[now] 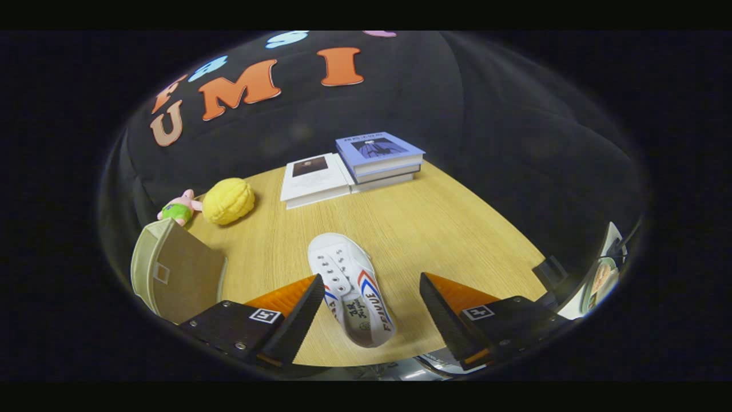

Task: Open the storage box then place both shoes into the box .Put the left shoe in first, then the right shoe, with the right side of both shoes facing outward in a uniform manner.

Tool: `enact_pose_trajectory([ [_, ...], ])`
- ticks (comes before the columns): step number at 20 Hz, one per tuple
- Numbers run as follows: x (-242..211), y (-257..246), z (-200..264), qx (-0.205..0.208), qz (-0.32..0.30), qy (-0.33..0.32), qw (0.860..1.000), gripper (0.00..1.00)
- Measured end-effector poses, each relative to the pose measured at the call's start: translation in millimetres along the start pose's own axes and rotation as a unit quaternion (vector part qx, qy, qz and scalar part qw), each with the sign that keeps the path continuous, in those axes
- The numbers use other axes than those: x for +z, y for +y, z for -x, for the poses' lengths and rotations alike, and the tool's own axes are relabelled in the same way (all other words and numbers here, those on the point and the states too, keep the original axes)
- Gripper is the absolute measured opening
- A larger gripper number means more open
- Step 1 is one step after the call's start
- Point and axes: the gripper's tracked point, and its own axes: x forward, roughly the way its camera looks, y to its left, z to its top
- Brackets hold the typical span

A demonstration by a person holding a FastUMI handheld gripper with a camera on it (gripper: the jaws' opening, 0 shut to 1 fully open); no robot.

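**One shoe on the table, nothing gripped yet**

One white shoe (350, 288) with red and blue side stripes lying flat on the wooden table (446, 229), toe pointing away, heel toward the camera. Sits between the two fingers, nearer the left one, apparently below them rather than in contact. Only one shoe visible, so cannot tell whether left or right.

Storage box (177, 274): beige fabric, off to the left just beyond the left finger. Flap or lid seems raised, so opening step probably done; not certain from this angle, inside hidden.

Step in hand, as a judgement: lining up for the shoe pick.

Gripper (372, 312): fingers spread wide, wider than the shoe, clamped on nothing, touching nothing as far as visible.

Next move calls for:
- dropping down so both fingers straddle the shoe across its middle or heel
- closing evenly on both sides; soft canvas, likely to squash
- carrying left to the box, with the right side facing outward

Clutter well beyond: books (354, 169), yellow plush (227, 200), small pink toy (179, 209). Not in the way.
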Motion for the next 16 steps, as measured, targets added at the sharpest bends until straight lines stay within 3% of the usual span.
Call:
enact_pose_trajectory([
  [4,-27.2,-6.5,-23.1,0.008,0.008,0.043,0.999,0.93],
  [8,-42.8,2.1,-42.0,0.029,0.001,0.075,0.997,0.74],
  [9,-43.9,3.5,-45.3,0.033,-0.004,0.081,0.996,0.63],
  [14,-46.2,1.3,-51.0,0.046,0.0,0.098,0.994,0.26],
  [16,-42.6,-0.4,-49.6,0.041,-0.025,0.097,0.994,0.09],
])
